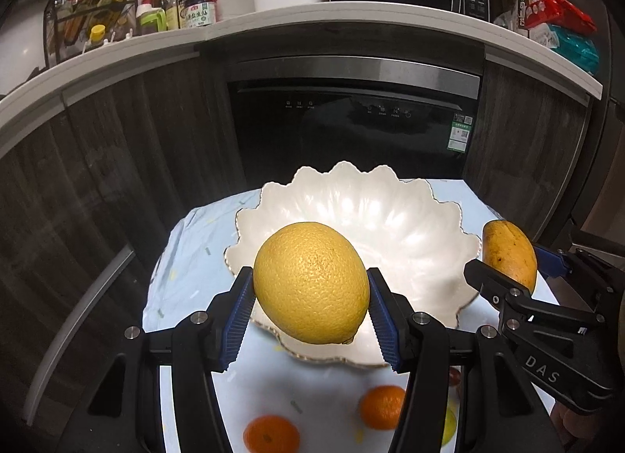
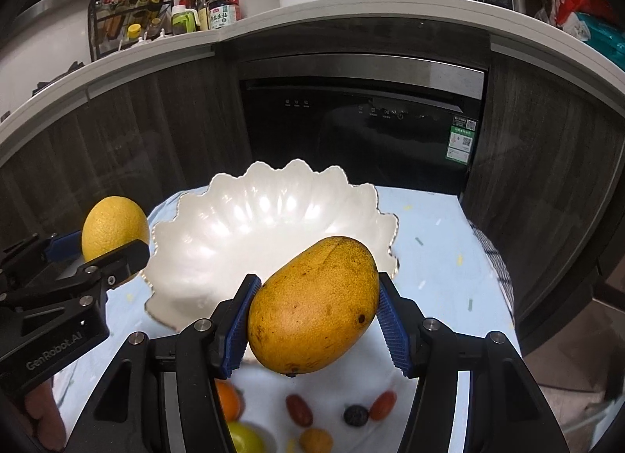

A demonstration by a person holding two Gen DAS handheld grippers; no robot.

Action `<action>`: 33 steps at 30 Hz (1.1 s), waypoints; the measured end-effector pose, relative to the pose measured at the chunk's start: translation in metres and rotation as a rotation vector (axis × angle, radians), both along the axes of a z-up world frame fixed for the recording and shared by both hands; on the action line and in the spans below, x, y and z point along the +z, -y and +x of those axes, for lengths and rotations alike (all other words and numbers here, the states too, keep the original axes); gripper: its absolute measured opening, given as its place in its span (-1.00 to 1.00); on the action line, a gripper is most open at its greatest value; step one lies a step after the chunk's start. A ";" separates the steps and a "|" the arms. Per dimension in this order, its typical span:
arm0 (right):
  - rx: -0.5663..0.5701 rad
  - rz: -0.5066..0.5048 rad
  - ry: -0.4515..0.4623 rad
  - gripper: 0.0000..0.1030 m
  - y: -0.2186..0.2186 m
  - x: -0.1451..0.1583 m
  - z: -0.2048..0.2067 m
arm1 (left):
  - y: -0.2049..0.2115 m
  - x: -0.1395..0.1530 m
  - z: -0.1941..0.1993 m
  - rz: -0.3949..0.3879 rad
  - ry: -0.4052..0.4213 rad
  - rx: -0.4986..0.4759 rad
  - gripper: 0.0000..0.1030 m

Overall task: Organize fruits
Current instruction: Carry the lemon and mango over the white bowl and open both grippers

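The tabletop (image 1: pixel 187 296) under its pale blue cloth carries a white scalloped bowl (image 1: pixel 390 218) toward the far side, in front of a dark dishwasher (image 1: pixel 351 121); my left tool (image 1: pixel 310 314) is clamped on a large yellow citrus fruit (image 1: pixel 310 281), its blue pads pressed to either side, holding it in the air over the near left rim of the bowl; my right tool (image 2: pixel 314 320) is clamped on a yellow-orange mango (image 2: pixel 314 304), tilted, lifted just in front of the bowl's near right rim; on the cloth near me lie two small oranges (image 1: pixel 381 406), and further right a dark red date-like fruit (image 2: pixel 299 410), a small dark round berry (image 2: pixel 355 415) and a yellow-green fruit (image 2: pixel 246 439), all blurred and loose outside the bowl.
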State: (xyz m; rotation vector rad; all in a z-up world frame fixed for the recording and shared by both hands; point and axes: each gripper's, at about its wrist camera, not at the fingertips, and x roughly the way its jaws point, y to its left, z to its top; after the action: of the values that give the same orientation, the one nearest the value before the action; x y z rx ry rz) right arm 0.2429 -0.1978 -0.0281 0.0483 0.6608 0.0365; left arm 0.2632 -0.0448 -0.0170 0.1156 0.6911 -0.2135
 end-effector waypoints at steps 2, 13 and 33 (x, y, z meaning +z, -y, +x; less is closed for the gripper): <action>-0.002 -0.005 -0.002 0.15 0.000 -0.001 0.007 | 0.000 -0.003 0.008 -0.009 -0.013 -0.003 0.08; -0.019 -0.040 -0.033 0.15 0.005 -0.009 0.049 | -0.003 -0.028 0.051 -0.012 -0.088 0.013 0.08; -0.090 -0.066 -0.144 0.22 0.017 -0.034 0.078 | -0.003 -0.054 0.077 0.031 -0.199 0.055 0.12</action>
State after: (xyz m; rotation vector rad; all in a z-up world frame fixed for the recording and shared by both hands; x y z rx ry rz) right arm 0.3211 -0.2146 -0.0620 0.0167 0.8029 -0.0763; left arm 0.3403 -0.0420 -0.0714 0.1056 0.8946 -0.1623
